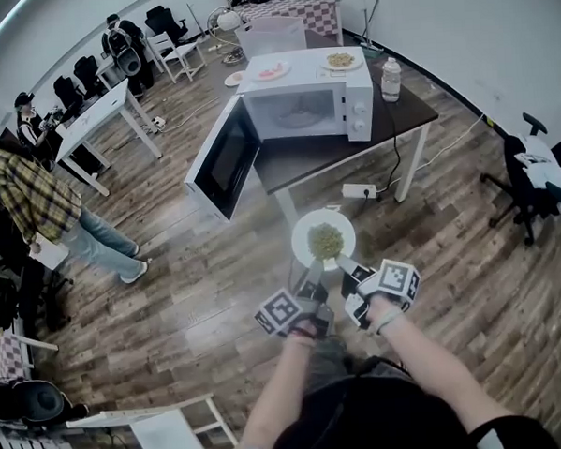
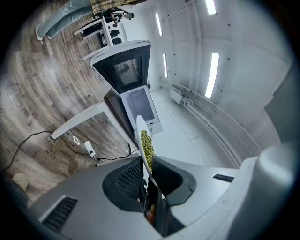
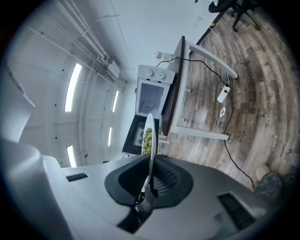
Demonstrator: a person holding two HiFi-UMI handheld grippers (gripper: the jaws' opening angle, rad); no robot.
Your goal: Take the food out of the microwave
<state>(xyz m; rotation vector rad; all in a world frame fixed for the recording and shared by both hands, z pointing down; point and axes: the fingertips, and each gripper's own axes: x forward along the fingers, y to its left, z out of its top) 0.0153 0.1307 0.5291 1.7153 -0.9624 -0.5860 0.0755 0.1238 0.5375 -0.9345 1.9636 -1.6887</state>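
A white plate (image 1: 323, 238) of green food hangs in the air over the wooden floor, a short way in front of the table. My left gripper (image 1: 310, 281) is shut on its near left rim and my right gripper (image 1: 345, 274) on its near right rim. In the left gripper view the plate (image 2: 143, 140) stands edge-on between the jaws, and likewise the plate (image 3: 150, 138) in the right gripper view. The white microwave (image 1: 298, 110) sits on the dark table (image 1: 406, 109) with its door (image 1: 223, 161) swung wide open and its cavity without food.
Two plates of food (image 1: 269, 71) (image 1: 341, 61) rest on top of the microwave, with a bottle (image 1: 390, 79) beside it. A power strip (image 1: 359, 190) and cable lie under the table. People (image 1: 45, 208) stand at the left near white desks; an office chair (image 1: 531, 177) is at the right.
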